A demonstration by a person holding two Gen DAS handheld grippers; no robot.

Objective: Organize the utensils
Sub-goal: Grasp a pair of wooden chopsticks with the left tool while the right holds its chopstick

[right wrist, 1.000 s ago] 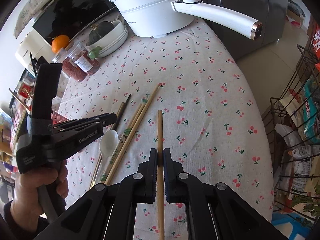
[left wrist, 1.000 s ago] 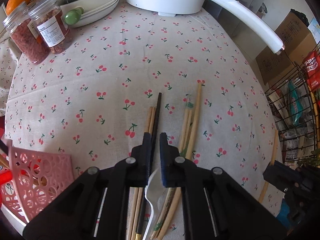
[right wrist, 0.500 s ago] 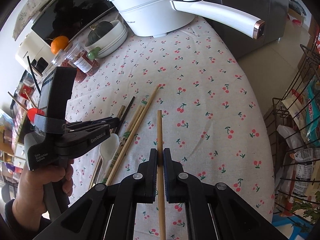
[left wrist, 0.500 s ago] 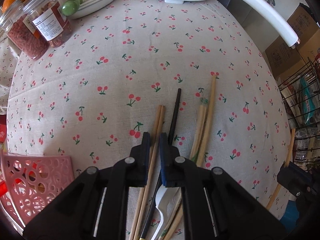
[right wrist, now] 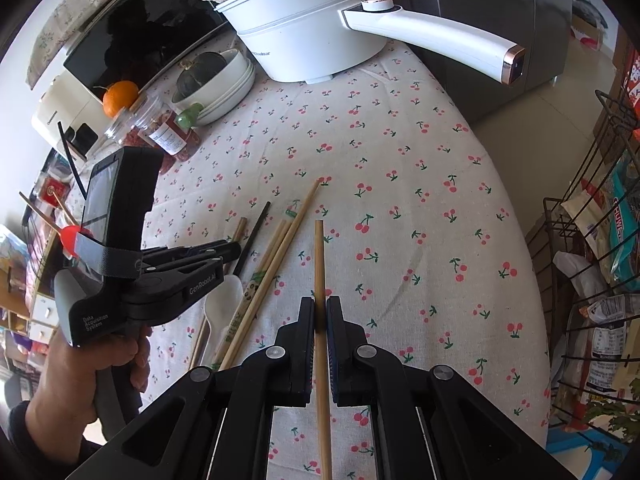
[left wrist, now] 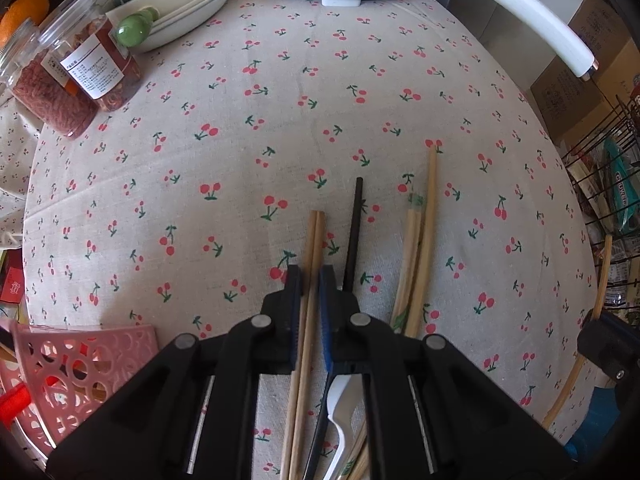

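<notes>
Several utensils lie on the cherry-print tablecloth: a pair of brown wooden chopsticks (left wrist: 313,240), one black chopstick (left wrist: 353,232), pale bamboo chopsticks (left wrist: 424,232) and a white plastic spoon (left wrist: 340,412). My left gripper (left wrist: 309,276) straddles the brown pair with its jaws narrowly apart, each side of them. It also shows in the right wrist view (right wrist: 224,250). My right gripper (right wrist: 319,308) is shut on a single wooden chopstick (right wrist: 319,256), held above the cloth. That chopstick shows in the left wrist view (left wrist: 596,312).
A pink perforated basket (left wrist: 72,364) sits at the lower left. Two jars (left wrist: 80,76), stacked bowls (left wrist: 188,4) and a white electric pot (right wrist: 304,28) with a long handle stand at the back. A wire rack (right wrist: 592,272) stands to the right of the table.
My left gripper has shifted left, from over the black chopstick to astride the brown wooden pair, and moved forward. My right gripper keeps holding its chopstick, nearly still.
</notes>
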